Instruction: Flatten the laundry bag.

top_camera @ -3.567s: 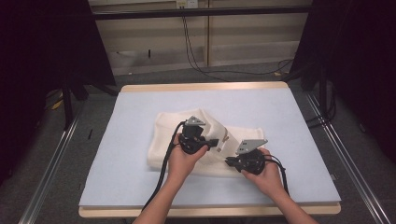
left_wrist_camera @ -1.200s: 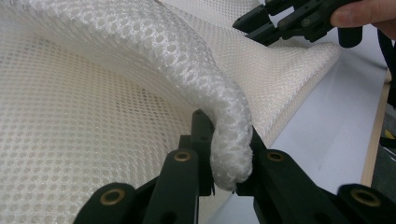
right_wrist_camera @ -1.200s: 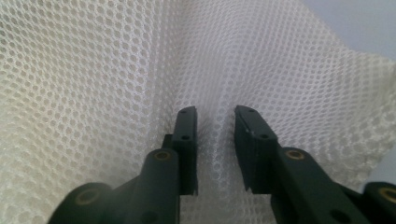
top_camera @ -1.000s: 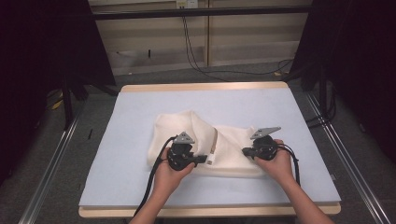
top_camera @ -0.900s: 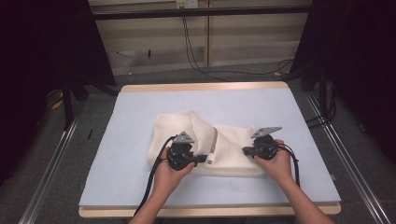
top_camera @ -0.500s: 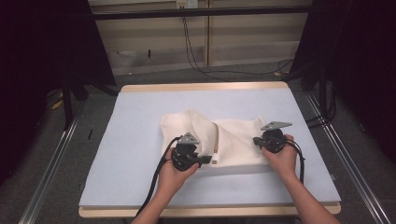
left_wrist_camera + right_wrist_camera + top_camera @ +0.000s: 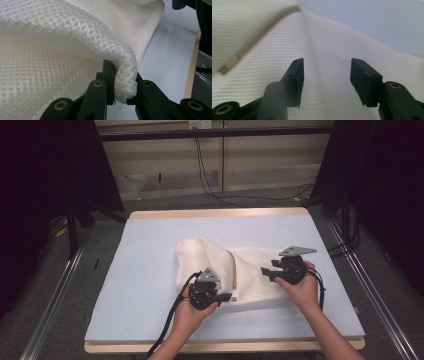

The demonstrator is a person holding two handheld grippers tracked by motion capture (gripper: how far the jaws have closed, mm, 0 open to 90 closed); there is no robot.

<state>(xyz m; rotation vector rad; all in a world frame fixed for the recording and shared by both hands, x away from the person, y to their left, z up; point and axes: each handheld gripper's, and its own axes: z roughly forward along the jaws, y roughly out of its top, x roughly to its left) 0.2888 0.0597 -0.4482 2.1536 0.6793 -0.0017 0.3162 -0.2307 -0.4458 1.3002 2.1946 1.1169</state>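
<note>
A cream mesh cloth (image 7: 215, 265) lies rumpled in the middle of the pale blue table mat (image 7: 150, 250). My left gripper (image 7: 225, 296) sits at the cloth's near edge, shut on a rolled fold of the mesh cloth (image 7: 126, 82) that bulges between its jaws. My right gripper (image 7: 266, 270) hovers over the cloth's right part; its jaws have just been opening and now stand apart with nothing between them. Below the right gripper (image 7: 325, 77) the mesh cloth (image 7: 332, 45) lies flat, with a seam strip (image 7: 257, 40) running off to the upper left.
The mat covers a wooden table whose edge (image 7: 220, 213) shows at the far side. Metal rails (image 7: 55, 290) run along both sides of the table. Cables (image 7: 210, 170) hang on the wall behind. Bare mat lies left of the cloth.
My right gripper has let go of the cloth and risen slightly above its right part. The left gripper has kept its hold at the near edge.
</note>
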